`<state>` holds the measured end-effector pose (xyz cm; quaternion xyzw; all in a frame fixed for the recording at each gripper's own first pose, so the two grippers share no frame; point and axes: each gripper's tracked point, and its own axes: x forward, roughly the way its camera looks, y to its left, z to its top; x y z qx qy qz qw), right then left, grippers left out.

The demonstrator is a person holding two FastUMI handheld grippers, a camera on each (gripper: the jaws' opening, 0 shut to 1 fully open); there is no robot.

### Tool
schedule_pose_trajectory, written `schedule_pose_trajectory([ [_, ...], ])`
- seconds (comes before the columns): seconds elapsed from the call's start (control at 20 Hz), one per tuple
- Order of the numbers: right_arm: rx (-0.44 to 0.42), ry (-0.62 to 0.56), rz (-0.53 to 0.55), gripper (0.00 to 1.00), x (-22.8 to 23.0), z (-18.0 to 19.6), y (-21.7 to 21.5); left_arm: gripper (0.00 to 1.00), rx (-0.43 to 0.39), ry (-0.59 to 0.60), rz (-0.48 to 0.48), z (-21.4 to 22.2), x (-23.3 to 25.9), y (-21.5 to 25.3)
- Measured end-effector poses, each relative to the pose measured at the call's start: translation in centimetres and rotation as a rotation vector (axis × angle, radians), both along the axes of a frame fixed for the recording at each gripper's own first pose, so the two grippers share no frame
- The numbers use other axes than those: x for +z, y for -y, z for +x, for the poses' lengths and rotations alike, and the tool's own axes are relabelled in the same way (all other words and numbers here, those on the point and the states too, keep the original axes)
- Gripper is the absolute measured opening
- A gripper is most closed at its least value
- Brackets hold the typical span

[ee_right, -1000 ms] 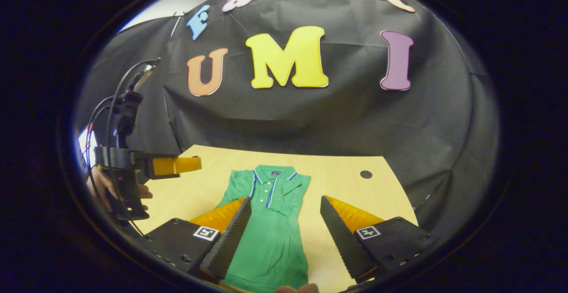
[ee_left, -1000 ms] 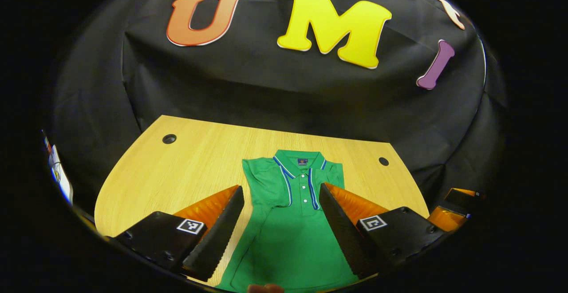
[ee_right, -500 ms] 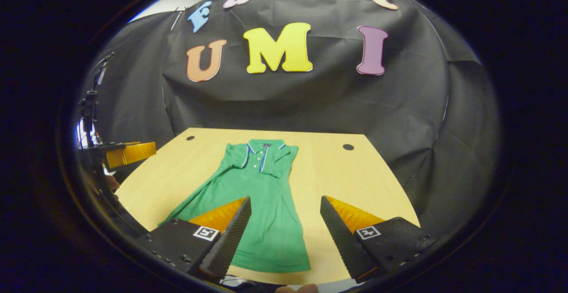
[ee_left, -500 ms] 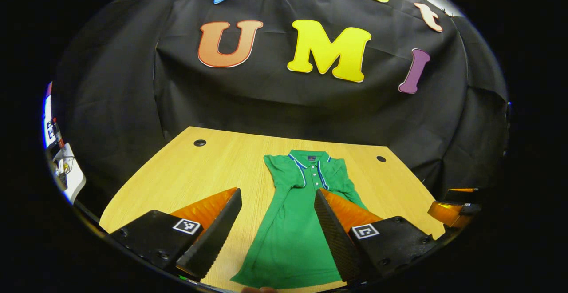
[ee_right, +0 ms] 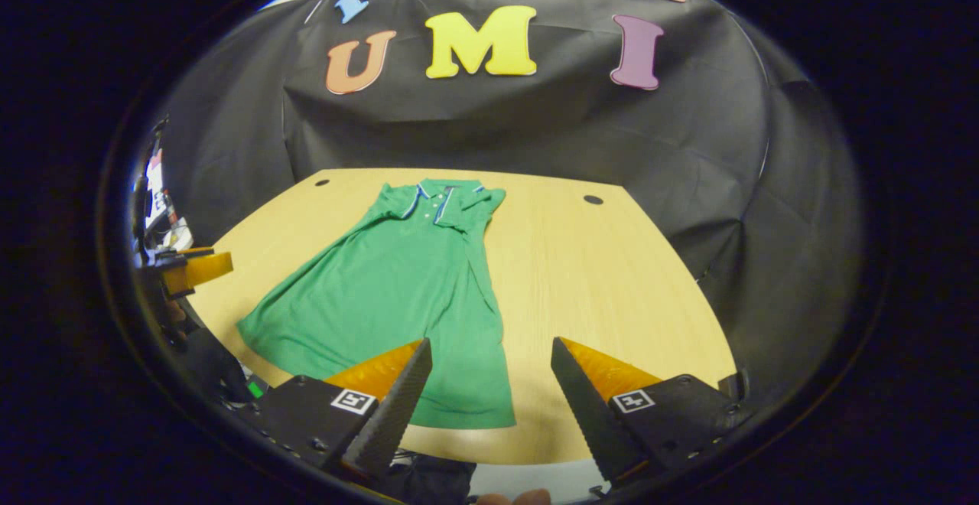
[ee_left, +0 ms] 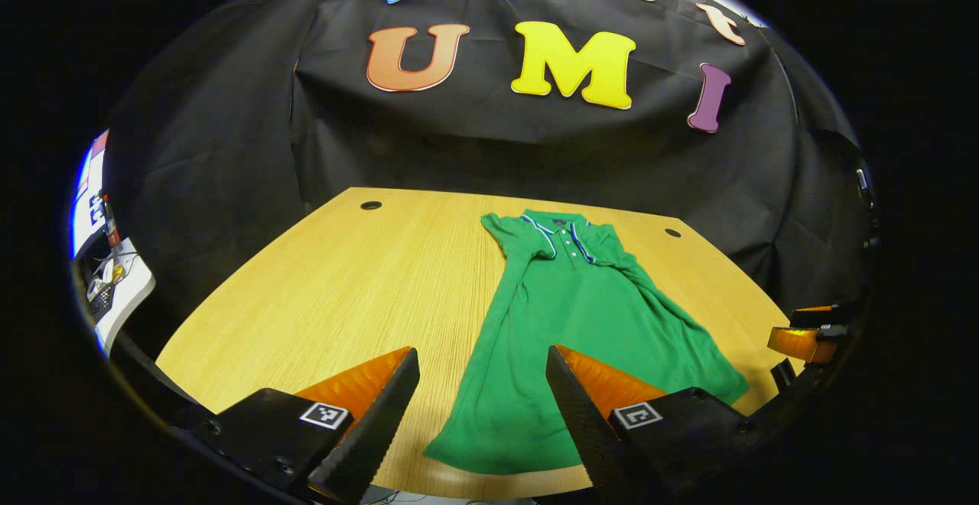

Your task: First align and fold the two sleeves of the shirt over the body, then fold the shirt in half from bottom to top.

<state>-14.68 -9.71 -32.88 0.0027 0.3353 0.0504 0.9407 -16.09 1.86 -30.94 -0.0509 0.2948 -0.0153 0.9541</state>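
Left gripper (ee_left: 482, 405): we see its two fingers spread wide at the bottom of the left gripper view, gripping nothing, raised above the near edge of the table (ee_left: 336, 283).

Shirt from the left gripper: the green polo shirt (ee_left: 581, 321) lies flat on the wooden table, collar toward the far wall and hem toward us. Its lower left hem shows in the gap between the fingers, and the right finger covers part of the hem. Most of the body spreads to the right of the gap.

Sleeves: they look folded in over the body, though we cannot make out their edges clearly.

Right gripper (ee_right: 489, 405): its fingers are likewise spread apart and hold nothing, above the table's near edge (ee_right: 612, 291).

Shirt from the right gripper: the shirt (ee_right: 398, 291) lies to the left of the gap. Its lower right corner reaches in beside the left finger, which covers a little of the hem. Bare wood fills the rest of the gap.

Hard to make out: at the right rim of the left gripper view we see a small part of the other gripper (ee_left: 803, 337), cut off. At the left rim of the right gripper view the left gripper (ee_right: 191, 268) shows partly, its jaws unclear there.
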Motion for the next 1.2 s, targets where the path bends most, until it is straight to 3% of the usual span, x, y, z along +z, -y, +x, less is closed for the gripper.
schedule_pose_trajectory([
  [0.4, 0.013, -0.090, -0.014, 0.96, -8.4, 0.1, -0.6, 1.00, -0.063, -0.091, 0.041, -2.2, -7.7, -0.2],
  [0.55, 0.015, -0.113, 0.001, 0.96, -9.3, -0.4, -0.7, 1.00, -0.054, -0.127, 0.030, -2.8, -9.2, -0.3],
  [0.6, 0.015, -0.110, 0.006, 0.92, -9.2, -0.3, -0.7, 1.00, -0.050, -0.109, 0.050, -2.7, -9.0, -0.4],
  [0.75, 0.022, -0.120, 0.027, 0.95, -9.5, -0.3, -1.0, 1.00, -0.074, -0.113, 0.100, -2.5, -9.7, -0.1],
  [0.8, 0.018, -0.117, 0.041, 0.94, -9.6, -0.4, -1.2, 1.00, -0.056, -0.109, 0.090, -2.5, -9.6, -0.2],
  [0.9, 0.022, -0.125, 0.045, 0.81, -9.5, -0.4, -1.6, 1.00, -0.033, -0.111, 0.091, -2.5, -9.5, 0.2],
  [0.95, 0.019, -0.129, 0.051, 0.76, -9.6, -0.3, -1.8, 0.94, -0.039, -0.109, 0.088, -2.5, -9.4, 0.6],
  [1.0, 0.006, -0.135, 0.058, 0.51, -9.6, -0.5, -1.8, 0.75, -0.046, -0.104, 0.082, -2.5, -9.5, 1.1],
  [1.05, -0.004, -0.136, 0.062, 0.46, -9.3, -0.3, -1.6, 0.51, -0.045, -0.101, 0.081, -2.4, -9.5, 1.2],
  [1.15, -0.010, -0.142, 0.074, 0.18, -10.1, -0.2, -2.3, 0.23, -0.055, -0.098, 0.069, -2.3, -9.5, 1.7],
  [1.2, -0.004, -0.135, 0.052, 0.05, -9.4, -0.4, -2.2, 0.17, -0.062, -0.098, 0.071, -2.4, -9.3, 1.7],
])
